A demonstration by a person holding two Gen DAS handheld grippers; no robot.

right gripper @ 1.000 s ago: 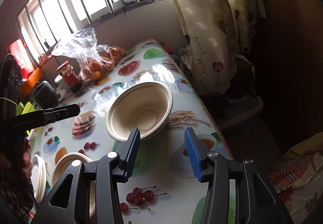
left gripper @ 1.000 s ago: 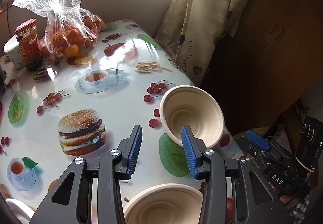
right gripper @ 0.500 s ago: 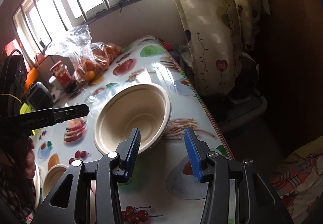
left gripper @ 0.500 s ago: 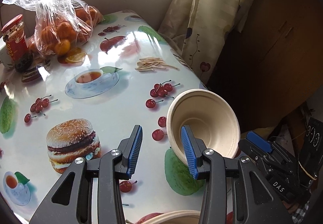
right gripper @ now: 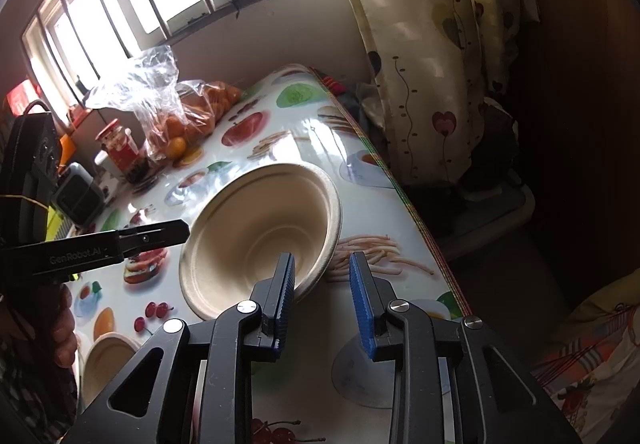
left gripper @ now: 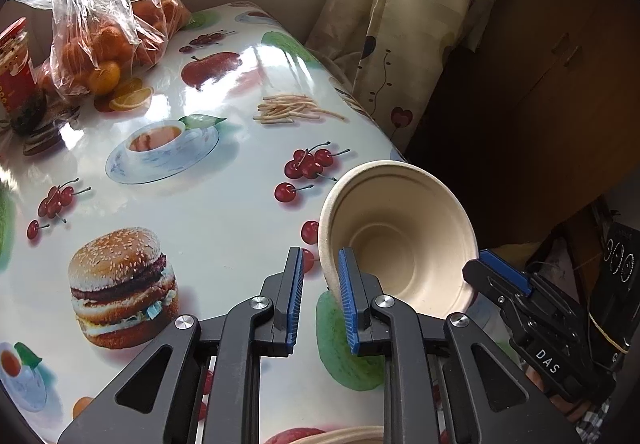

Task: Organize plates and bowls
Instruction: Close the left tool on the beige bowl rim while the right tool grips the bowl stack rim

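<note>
Both grippers close in on one tan bowl (left gripper: 400, 240) near the table (left gripper: 224, 228) edge. Our left gripper (left gripper: 320, 296) straddles its near rim, jaws narrowing, not yet pinching. Our right gripper (right gripper: 322, 294) does likewise at the opposite rim. We judge uneven squeezing could tip the light bowl off the table toward the curtain (right gripper: 424, 43).

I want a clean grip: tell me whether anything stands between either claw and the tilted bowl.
Nothing visible does. The bowl's rim already sits inside both the left claw and the right claw, whose jaws are closing on opposite sides.
</note>
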